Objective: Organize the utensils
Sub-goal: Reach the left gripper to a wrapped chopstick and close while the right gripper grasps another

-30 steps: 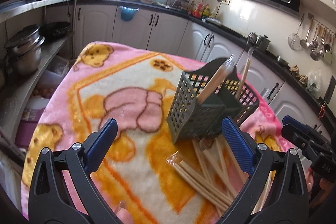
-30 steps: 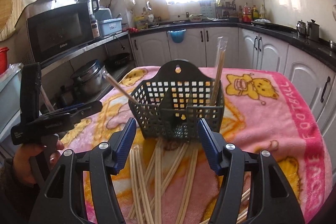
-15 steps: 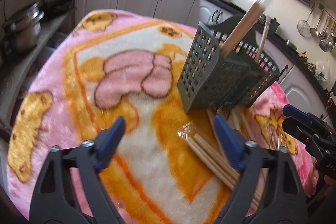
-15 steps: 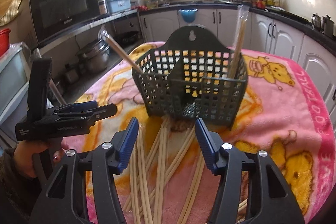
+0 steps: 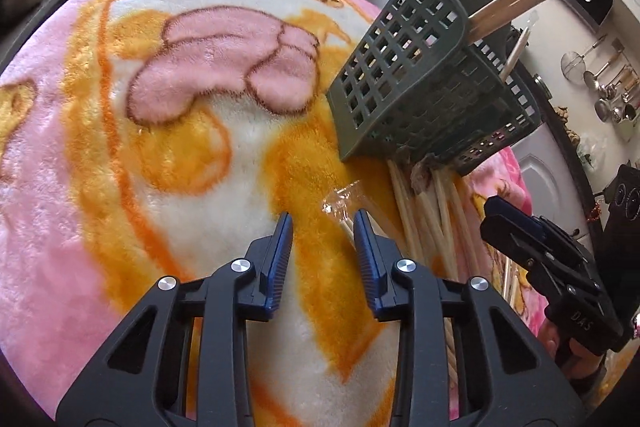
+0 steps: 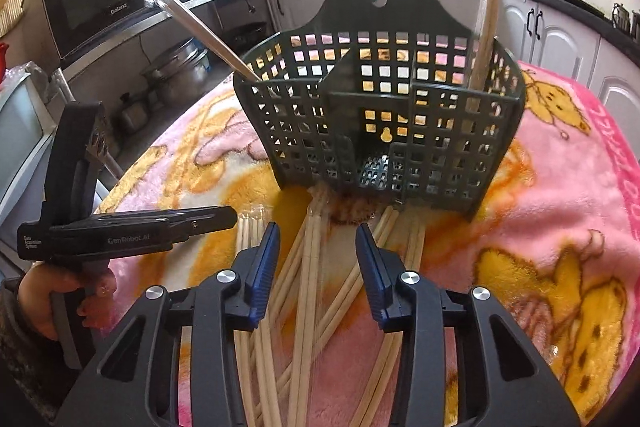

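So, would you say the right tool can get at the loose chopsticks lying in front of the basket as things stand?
Probably yes. The right tool, its jaws closing, hangs directly over the loose chopsticks with nothing above them; the basket stands behind and the left tool off to the side.

Chopsticks (image 6: 316,267) on blanket (image 6: 560,227) before basket (image 6: 380,115)

A: Where do your two wrist cameras look?

B: Each looks forward and downward along its own fingers, close above the blanket (image 5: 120,155). Your views cross: both share the slotted basket (image 6: 380,115) and the loose chopsticks (image 6: 312,267).
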Demonstrator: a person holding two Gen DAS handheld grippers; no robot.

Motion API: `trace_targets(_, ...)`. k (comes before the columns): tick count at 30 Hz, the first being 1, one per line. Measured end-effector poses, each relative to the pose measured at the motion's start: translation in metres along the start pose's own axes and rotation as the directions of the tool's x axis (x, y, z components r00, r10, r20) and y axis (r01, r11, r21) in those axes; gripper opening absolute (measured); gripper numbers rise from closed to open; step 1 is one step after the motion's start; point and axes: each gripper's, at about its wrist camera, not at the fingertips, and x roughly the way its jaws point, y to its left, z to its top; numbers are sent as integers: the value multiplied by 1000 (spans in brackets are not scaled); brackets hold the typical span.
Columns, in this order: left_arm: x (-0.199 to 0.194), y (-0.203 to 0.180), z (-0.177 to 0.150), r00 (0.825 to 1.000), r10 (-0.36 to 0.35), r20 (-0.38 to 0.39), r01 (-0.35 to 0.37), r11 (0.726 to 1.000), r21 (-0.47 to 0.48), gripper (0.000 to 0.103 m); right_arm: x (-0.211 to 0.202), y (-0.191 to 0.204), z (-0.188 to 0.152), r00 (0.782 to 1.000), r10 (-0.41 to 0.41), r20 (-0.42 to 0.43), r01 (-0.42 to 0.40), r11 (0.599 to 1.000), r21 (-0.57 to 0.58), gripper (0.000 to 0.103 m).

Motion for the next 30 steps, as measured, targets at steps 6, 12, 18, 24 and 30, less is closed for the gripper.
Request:
trace_targets(6,10,-2,7,1000,-2,-2,2,1000,4,23,19,-7,6,999,24,-48,-23,1000,21,36)
trace_targets(12,15,4,11,1000,4,10,-4,1000,-6,10,40,-7,13,995,22,-94,-20,999,25,36)
trace_targets(18,14,18,11,999,-38,6,38,998,-56,2,63,-6,16,990,13,-140,-9,999,31,33)
trace_targets(24,4,27,9,998,-59,17,60,994,-87,1,66,-10,19,991,31,-134,-24,998,59,13)
trace_targets(30,-26,29,8,993,-66,95,75,993,-89,1,45,-21,18,995,43,-84,-35,994,100,11)
